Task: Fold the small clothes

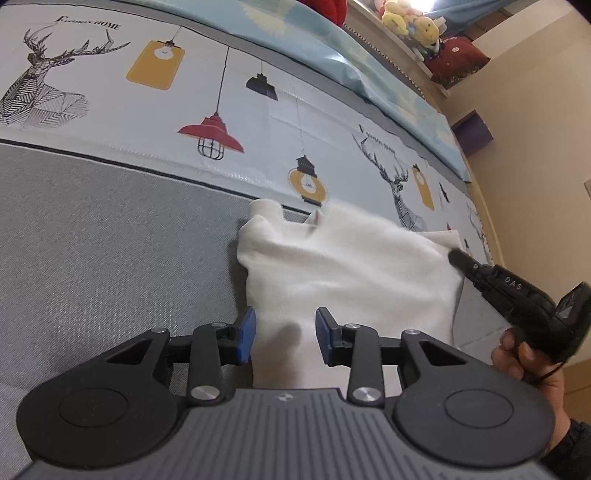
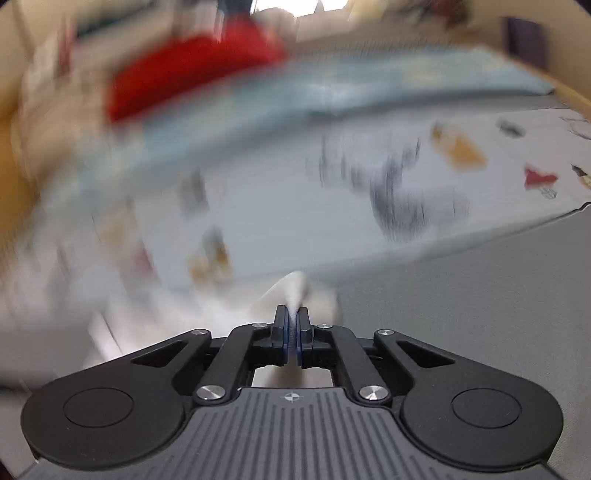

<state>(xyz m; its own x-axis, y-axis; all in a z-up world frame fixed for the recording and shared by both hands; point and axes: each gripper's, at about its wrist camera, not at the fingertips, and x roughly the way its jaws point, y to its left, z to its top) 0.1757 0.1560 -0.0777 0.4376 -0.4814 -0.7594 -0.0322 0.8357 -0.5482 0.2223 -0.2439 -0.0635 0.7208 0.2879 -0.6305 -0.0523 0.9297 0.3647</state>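
On the grey mat, the left gripper stands released, its blue pads apart over the near edge of the white garment without pressing it, so it is the nearer tool to that edge. The garment runs ahead and rightward from it to the right gripper, which is clenched on a pinch of white cloth at the far right edge. The garment looks soft, plain white, rumpled and partly folded, lying just below the printed sheet.

Your left wrist view is sharp and evenly lit, with window glare far right. Your right wrist view is smeared by motion blur; both bend at the edges.
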